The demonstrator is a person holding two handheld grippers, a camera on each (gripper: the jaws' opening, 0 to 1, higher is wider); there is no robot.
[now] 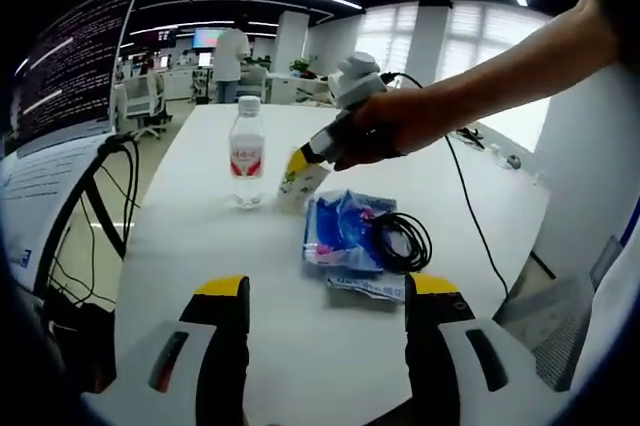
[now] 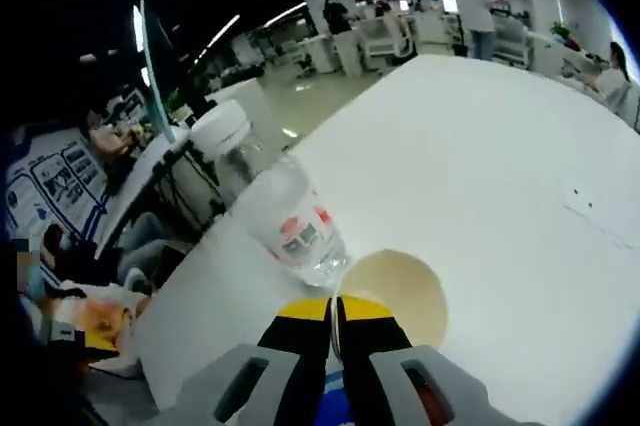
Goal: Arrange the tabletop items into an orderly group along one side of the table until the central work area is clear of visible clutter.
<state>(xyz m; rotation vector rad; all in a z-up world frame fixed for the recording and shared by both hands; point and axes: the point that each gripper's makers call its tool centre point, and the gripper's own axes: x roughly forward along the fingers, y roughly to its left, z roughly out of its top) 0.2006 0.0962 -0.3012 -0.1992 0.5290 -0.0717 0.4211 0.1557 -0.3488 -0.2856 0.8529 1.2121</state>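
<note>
The right gripper point(image 2: 335, 308) is pinching the round paper cup's point(image 2: 396, 291) thin rim beside the clear plastic bottle point(image 2: 285, 216). The left gripper point(image 1: 325, 291) is hovering wide apart, holding nothing, above the smooth white table point(image 1: 330, 346) near crinkly blue packets point(image 1: 345, 231).

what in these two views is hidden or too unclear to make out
- Paper cup, left gripper view: its upper part is covered by the right tool and the hand.
- Cup contents, right gripper view: the inside is blurred; the right tool is shut on its rim.
- Water bottle label, right gripper view: blurred, unreadable.
- Blue packet, left gripper view: partly under the black cable, print too small.
- Monitor text, left gripper view: too small.
</note>
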